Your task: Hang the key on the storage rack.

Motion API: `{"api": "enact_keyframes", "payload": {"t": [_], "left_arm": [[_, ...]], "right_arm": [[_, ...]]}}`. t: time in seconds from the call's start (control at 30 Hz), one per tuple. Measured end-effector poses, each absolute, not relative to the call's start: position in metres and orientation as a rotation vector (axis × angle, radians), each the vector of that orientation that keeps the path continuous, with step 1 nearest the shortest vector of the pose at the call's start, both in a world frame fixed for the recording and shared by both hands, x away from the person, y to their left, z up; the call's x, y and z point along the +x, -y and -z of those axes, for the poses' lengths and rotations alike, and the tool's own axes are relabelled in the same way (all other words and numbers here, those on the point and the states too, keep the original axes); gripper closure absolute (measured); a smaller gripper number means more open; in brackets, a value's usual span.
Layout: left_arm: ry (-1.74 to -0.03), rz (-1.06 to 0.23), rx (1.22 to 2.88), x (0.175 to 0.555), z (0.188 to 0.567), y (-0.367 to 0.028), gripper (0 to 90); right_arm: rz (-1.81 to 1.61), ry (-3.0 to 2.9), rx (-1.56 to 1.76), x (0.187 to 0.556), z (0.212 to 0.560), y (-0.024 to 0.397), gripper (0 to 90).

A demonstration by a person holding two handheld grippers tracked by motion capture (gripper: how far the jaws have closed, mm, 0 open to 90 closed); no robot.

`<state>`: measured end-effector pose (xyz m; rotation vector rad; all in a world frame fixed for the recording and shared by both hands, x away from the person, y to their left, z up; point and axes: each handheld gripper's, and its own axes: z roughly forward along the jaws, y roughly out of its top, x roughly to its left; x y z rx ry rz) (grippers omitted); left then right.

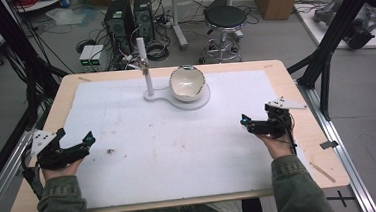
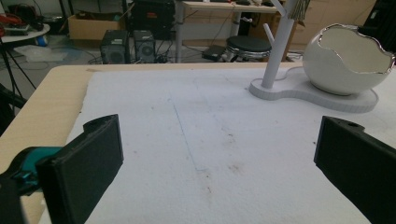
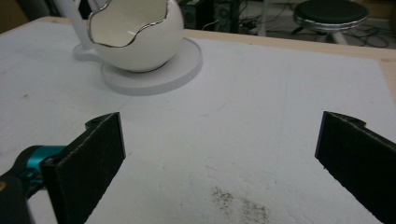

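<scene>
**Approaching the egg-shaped bowl**

Both our left gripper [image 1: 76, 140] and right gripper [image 1: 255, 121] are spread wide, holding nothing. The egg-shaped bowl [image 1: 187, 83] sits at twelve o'clock on its stand [image 1: 201, 99]; we should close in slowly, minding the jagged rim.

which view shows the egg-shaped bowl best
The right gripper view: the egg-shaped bowl is close, with its jagged silver rim and white inside plain. The left gripper view shows it at the right edge, more side-on. The high view shows it small and far, from above.
</scene>
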<state>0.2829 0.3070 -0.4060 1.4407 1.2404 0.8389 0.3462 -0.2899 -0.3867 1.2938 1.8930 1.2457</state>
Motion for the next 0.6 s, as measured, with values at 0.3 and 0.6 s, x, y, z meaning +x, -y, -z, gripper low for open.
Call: {"api": "enact_keyframes", "payload": {"t": [0.3, 0.6], "left_arm": [[-1.240, -0.833, 1.446, 0.284, 0.406, -0.307, 1.7], [-1.242, -0.822, 1.430, 0.285, 0.407, -0.308, 1.7]], "right_arm": [[-1.270, -1.719, 1.256, 0.329, 0.392, 0.293, 0.6], [-1.268, -1.705, 1.204, 0.325, 0.395, 0.292, 0.6]]}}
